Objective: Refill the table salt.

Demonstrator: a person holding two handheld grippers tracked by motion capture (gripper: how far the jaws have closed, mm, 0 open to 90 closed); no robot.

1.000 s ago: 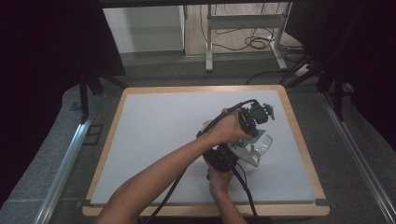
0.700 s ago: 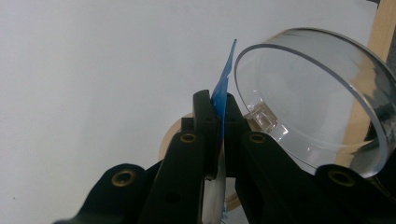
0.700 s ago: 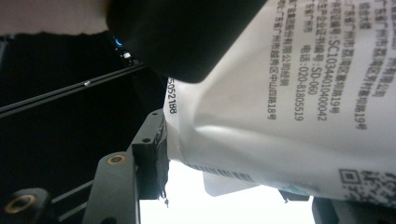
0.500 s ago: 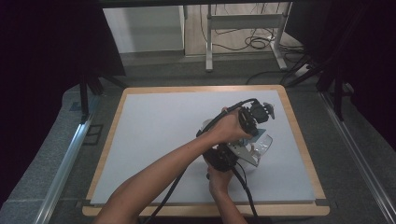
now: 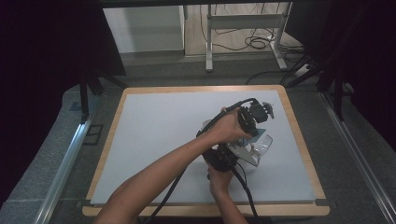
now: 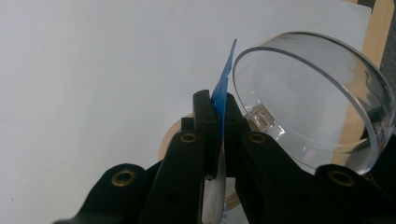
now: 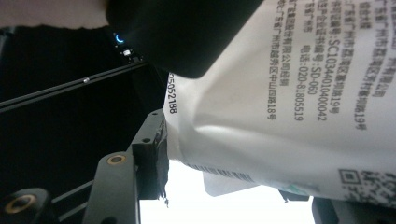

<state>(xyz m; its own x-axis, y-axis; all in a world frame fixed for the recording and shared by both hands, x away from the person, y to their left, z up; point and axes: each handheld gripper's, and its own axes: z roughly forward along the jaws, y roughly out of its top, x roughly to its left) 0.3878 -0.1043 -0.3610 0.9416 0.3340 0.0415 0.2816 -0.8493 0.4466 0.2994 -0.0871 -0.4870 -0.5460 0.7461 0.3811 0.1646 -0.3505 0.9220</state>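
Observation:
In the left gripper view, my left gripper [image 6: 218,105] is shut on the thin blue top edge [image 6: 226,74] of a pouch. A clear plastic bowl [image 6: 317,93] lies just right of those jaws. In the right gripper view, a white pouch [image 7: 289,116] with printed text fills the space between the jaws of my right gripper [image 7: 233,186], which is shut on it. From above, both grippers meet at the right of the table: the left gripper [image 5: 256,132] above, the right gripper [image 5: 243,156] below, the bowl [image 5: 262,144] beside them.
The work surface is a white board [image 5: 159,135] in a wooden frame [image 5: 299,140]. A metal stand [image 5: 243,28] and cables lie on the floor beyond the far edge. Dark curtains hang on both sides.

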